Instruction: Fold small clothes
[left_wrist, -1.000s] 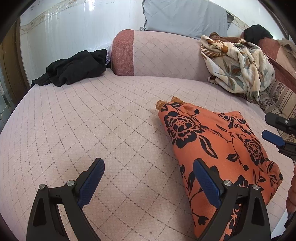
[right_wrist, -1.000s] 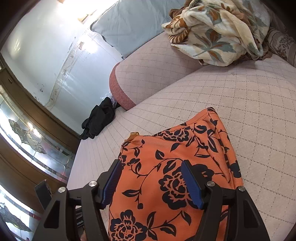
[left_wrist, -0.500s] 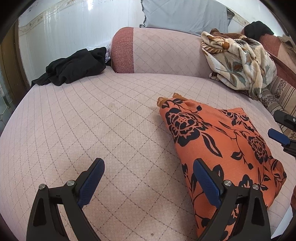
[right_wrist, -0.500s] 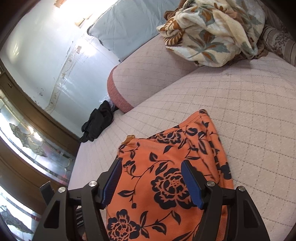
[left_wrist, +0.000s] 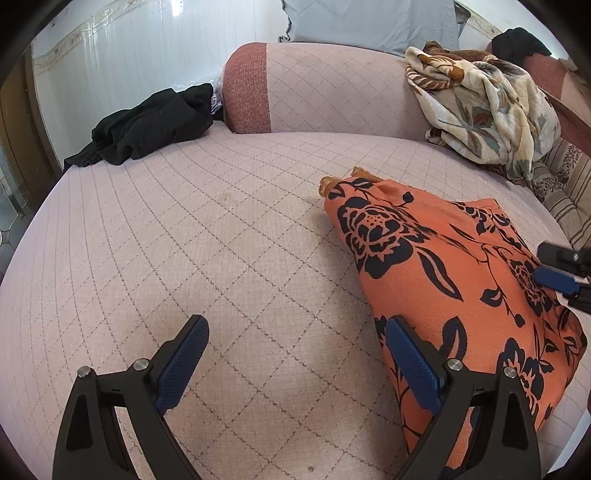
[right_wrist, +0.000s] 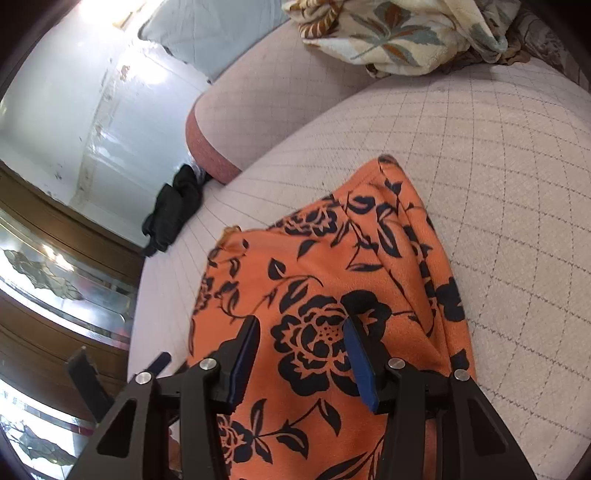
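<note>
An orange garment with black flowers (left_wrist: 443, 258) lies folded on the pink quilted sofa seat (left_wrist: 221, 240), on its right side. My left gripper (left_wrist: 295, 325) stands wide open low over the bare seat. Its right finger (left_wrist: 410, 365) is at the garment's near left edge and nothing is between the fingers. My right gripper (right_wrist: 301, 325) is down over the garment (right_wrist: 332, 258). Its jaws are closing with a flat stretch of the cloth between them, and the pads do not press it. Part of that right gripper (left_wrist: 554, 277) shows at the left wrist view's right edge.
A black garment (left_wrist: 147, 125) lies crumpled at the seat's far left. A cream floral blanket (left_wrist: 480, 107) is heaped at the far right against the pink bolster (left_wrist: 325, 88). A grey pillow (left_wrist: 369, 18) stands behind. Striped fabric (left_wrist: 569, 184) borders the right side.
My right gripper has sunk closer to the orange garment and its jaws have narrowed. The left gripper has stayed where it was, still wide open.
</note>
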